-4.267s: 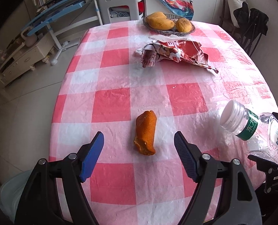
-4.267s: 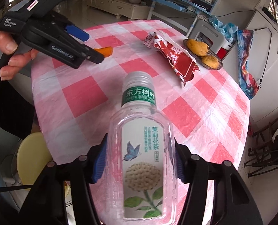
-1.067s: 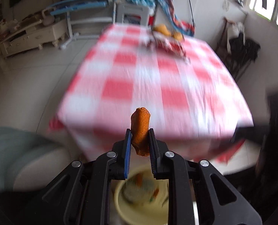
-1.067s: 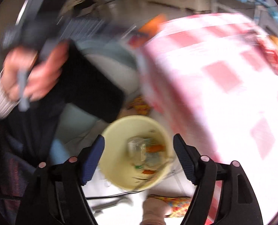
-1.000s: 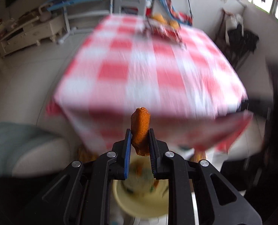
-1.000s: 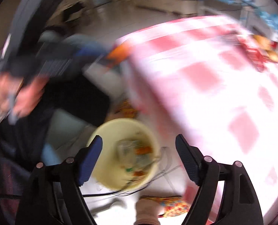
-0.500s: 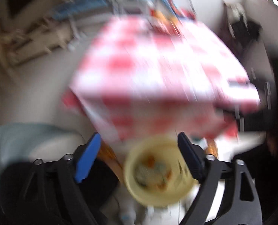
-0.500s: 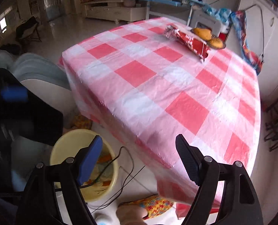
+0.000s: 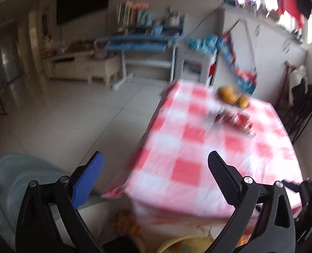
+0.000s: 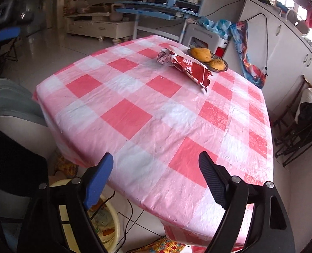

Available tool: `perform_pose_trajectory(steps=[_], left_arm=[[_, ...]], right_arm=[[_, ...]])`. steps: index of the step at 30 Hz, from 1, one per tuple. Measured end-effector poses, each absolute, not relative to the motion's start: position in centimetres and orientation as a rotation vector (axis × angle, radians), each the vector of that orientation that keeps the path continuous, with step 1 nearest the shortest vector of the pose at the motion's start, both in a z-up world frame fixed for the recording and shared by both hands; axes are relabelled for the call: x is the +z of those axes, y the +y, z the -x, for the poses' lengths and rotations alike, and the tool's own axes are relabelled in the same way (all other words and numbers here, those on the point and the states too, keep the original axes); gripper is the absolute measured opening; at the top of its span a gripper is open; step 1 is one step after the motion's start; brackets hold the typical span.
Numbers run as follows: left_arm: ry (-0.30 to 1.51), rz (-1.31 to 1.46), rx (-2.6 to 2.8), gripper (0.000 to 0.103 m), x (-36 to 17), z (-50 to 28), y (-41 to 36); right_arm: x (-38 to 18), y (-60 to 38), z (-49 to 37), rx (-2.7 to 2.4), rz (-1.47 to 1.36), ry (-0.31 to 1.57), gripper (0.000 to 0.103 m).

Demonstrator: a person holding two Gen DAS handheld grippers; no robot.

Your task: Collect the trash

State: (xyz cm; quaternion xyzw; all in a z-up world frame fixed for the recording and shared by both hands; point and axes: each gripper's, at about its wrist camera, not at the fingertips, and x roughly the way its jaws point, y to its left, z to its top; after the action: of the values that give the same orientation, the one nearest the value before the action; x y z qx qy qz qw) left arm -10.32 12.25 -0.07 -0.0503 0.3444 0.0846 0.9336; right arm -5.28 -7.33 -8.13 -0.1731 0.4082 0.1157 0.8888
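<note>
A torn red snack wrapper point(image 10: 185, 67) lies at the far side of the red-and-white checked table point(image 10: 135, 113), just in front of a fruit basket point(image 10: 208, 60). It is a red blur point(image 9: 234, 120) in the left wrist view. My right gripper point(image 10: 156, 156) hovers over the table's near edge, jaws wide, still opening, nothing between them. My left gripper point(image 9: 156, 156) hangs off the table's near left corner, jaws opening, empty. Below on the floor stands the yellow bin point(image 10: 117, 229) with trash inside; its rim point(image 9: 183, 244) shows at the bottom of the left wrist view.
A grey chair point(image 10: 8, 101) stands left of the table beside the bin. Cables run across the floor by the bin. A patterned slipper point(image 10: 162, 246) shows under the table edge. Dark folding chairs point(image 10: 299, 130) stand at the right. A blue desk point(image 10: 156, 10) is behind.
The left gripper's jaws opened and the orange scrap it held is gone from them. It then swung up from the bin toward the table. The right gripper's view also lifted from bin to tabletop.
</note>
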Motion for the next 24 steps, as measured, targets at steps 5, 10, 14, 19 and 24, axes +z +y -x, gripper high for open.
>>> perform_pose_trajectory(steps=[5, 10, 14, 19, 24], left_arm=[[0.621, 0.108, 0.189, 0.096, 1.0, 11.1, 13.4], [0.625, 0.128, 0.194, 0.096, 1.1, 10.7, 13.8], [0.625, 0.134, 0.194, 0.096, 1.0, 10.5, 13.9], [0.638, 0.143, 0.178, 0.096, 0.6, 10.2, 13.6], [0.646, 0.11, 0.153, 0.096, 0.3, 10.1, 12.3]], right_arm=[[-8.2, -5.7, 4.7, 0.187, 0.37, 0.855, 0.08], [-8.4, -3.6, 4.1, 0.177, 0.411, 0.878, 0.08], [-8.4, -2.3, 3.9, 0.189, 0.441, 0.886, 0.08], [-8.1, -1.3, 4.4, 0.213, 0.456, 0.882, 0.081], [-7.9, -1.4, 5.3, 0.216, 0.45, 0.879, 0.081]])
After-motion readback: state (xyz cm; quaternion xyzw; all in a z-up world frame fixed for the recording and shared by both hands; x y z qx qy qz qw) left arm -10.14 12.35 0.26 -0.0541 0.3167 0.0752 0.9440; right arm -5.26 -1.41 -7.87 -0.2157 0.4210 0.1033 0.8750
